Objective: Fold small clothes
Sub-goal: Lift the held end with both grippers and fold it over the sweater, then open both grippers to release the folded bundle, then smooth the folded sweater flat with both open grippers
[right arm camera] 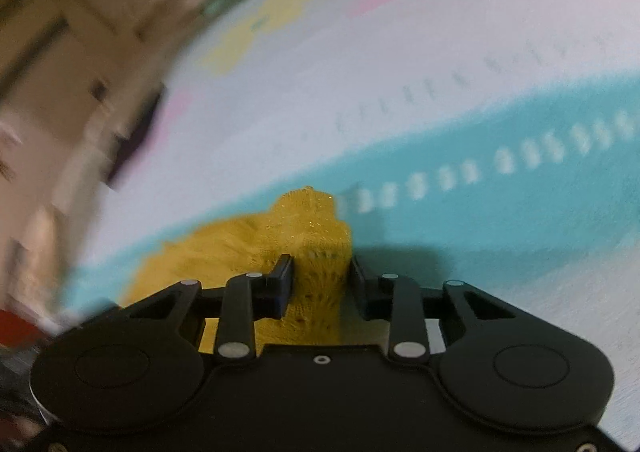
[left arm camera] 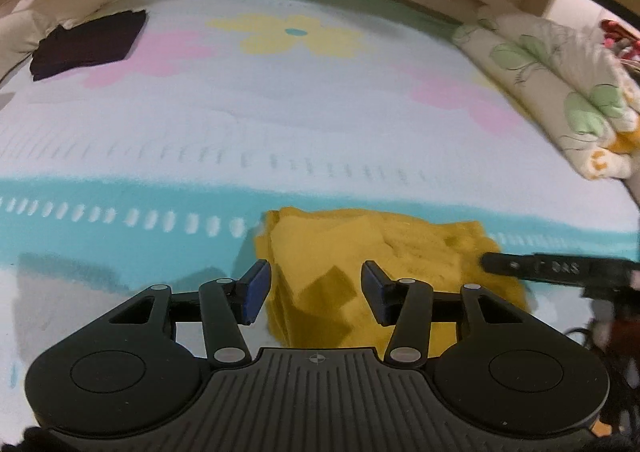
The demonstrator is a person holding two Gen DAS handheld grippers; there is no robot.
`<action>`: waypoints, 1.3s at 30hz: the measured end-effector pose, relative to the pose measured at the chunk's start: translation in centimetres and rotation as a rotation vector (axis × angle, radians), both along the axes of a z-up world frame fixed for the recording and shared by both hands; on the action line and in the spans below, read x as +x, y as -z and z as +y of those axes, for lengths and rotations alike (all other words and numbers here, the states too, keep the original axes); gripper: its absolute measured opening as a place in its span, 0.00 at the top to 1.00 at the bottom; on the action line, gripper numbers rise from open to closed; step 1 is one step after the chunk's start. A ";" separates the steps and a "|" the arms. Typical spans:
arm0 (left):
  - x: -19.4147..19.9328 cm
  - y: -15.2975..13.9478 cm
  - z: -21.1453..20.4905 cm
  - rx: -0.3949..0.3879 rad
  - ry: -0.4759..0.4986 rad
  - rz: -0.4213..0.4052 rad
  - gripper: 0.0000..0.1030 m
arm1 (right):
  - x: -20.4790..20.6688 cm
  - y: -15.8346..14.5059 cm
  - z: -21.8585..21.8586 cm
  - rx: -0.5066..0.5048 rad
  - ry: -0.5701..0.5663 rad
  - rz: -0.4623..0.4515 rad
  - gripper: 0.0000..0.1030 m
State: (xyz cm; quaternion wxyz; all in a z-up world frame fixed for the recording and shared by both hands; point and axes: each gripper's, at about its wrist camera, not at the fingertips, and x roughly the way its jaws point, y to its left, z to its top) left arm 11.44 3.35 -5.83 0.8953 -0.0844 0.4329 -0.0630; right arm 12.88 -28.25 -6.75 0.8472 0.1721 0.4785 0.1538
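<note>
A small mustard-yellow knit garment (left arm camera: 360,264) lies bunched on the bed, over the teal stripe. My left gripper (left arm camera: 316,292) is open, its fingers spread either side of the garment's near left part, not closed on it. The right gripper shows in the left wrist view (left arm camera: 520,266) as a dark finger touching the garment's right edge. In the right wrist view, which is motion-blurred, my right gripper (right arm camera: 320,284) is open with a ridge of the yellow garment (right arm camera: 280,240) between its fingers; whether they touch it I cannot tell.
The bed sheet (left arm camera: 280,100) is pale with pink and yellow flowers and a teal band. A folded dark garment (left arm camera: 88,44) lies at the far left. A rolled floral quilt (left arm camera: 560,92) lies along the right edge. A wooden headboard runs behind.
</note>
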 end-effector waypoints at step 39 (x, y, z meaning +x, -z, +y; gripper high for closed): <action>-0.2 -0.5 -0.5 0.126 -0.017 -0.005 0.27 | -3.3 -3.4 3.4 -0.115 -0.004 -0.206 0.00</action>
